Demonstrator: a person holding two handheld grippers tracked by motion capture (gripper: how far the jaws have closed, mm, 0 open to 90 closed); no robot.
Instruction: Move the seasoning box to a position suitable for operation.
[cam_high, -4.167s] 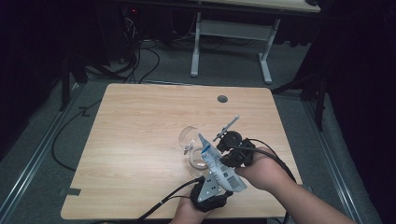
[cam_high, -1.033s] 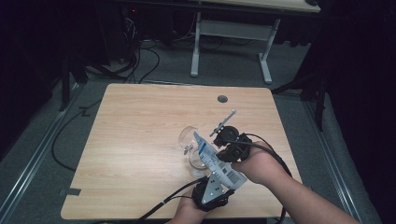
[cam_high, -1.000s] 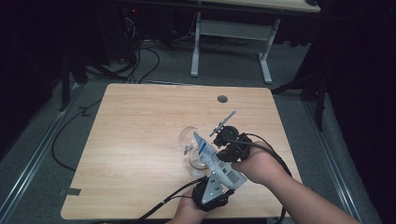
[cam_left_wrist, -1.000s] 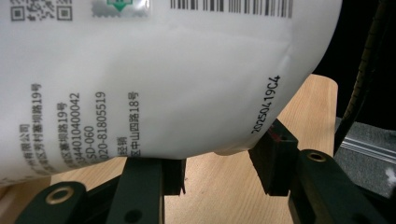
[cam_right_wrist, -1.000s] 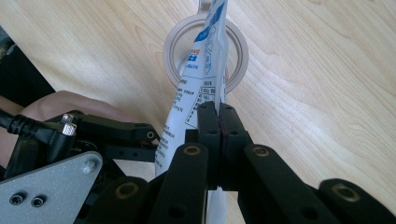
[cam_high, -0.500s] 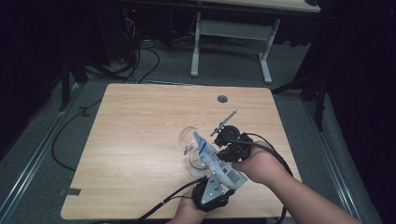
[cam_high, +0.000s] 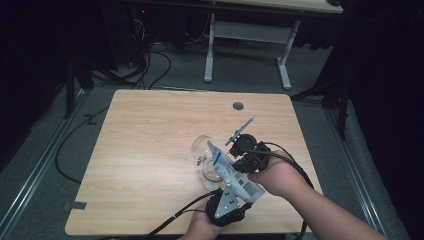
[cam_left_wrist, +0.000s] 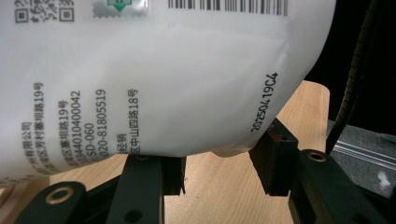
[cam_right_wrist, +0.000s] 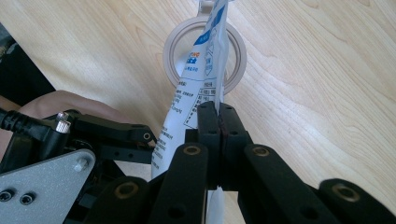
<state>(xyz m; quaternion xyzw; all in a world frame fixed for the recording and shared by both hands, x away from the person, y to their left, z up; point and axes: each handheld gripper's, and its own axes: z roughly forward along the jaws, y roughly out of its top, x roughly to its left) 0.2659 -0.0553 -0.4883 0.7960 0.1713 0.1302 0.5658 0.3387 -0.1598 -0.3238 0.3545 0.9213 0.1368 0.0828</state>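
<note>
Little has shifted: the pouch (cam_high: 231, 172) tips over the jar (cam_high: 214, 174) near the desk (cam_high: 150, 140) front edge, right gripper (cam_right_wrist: 218, 122) pinching it, left gripper (cam_left_wrist: 217, 170) clasping its base (emptying apparently unfinished).

High view: fixed above near edge of table (cam_high: 150, 130), facing forward and down, far off. Left gripper view: along own jaws, pressed close under pouch (cam_left_wrist: 154, 79), tabletop just beyond. Right gripper view: along own jaws, steeply down, pouch edge between them, jar (cam_right_wrist: 205, 53) just ahead. Shared by all three: pouch, tabletop.
</note>
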